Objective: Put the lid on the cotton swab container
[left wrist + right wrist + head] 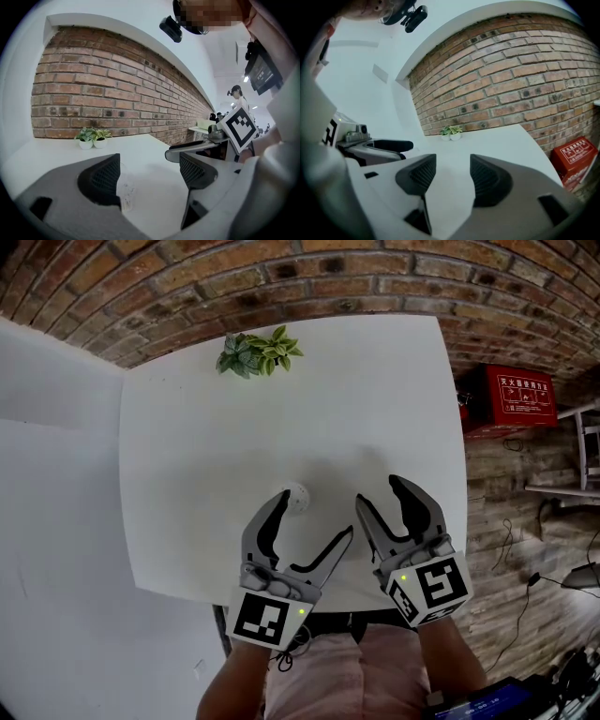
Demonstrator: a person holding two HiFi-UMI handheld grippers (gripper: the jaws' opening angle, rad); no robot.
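Note:
A small white round cotton swab container [297,496] stands on the white table [187,474], just off the tip of my left gripper's left finger. In the left gripper view the container [125,190] shows as a pale translucent shape against the inner side of the left jaw. My left gripper [315,514] [149,164] is open, its jaws wide apart. My right gripper [378,491] [452,161] hangs open beside it over the table's near right part, with nothing between its jaws. I cannot make out a separate lid in any view.
Two small potted plants [255,352] [93,137] [451,132] stand at the table's far edge by the brick wall. A red box [511,399] sits on the wooden floor to the right. The table's near edge runs under both grippers.

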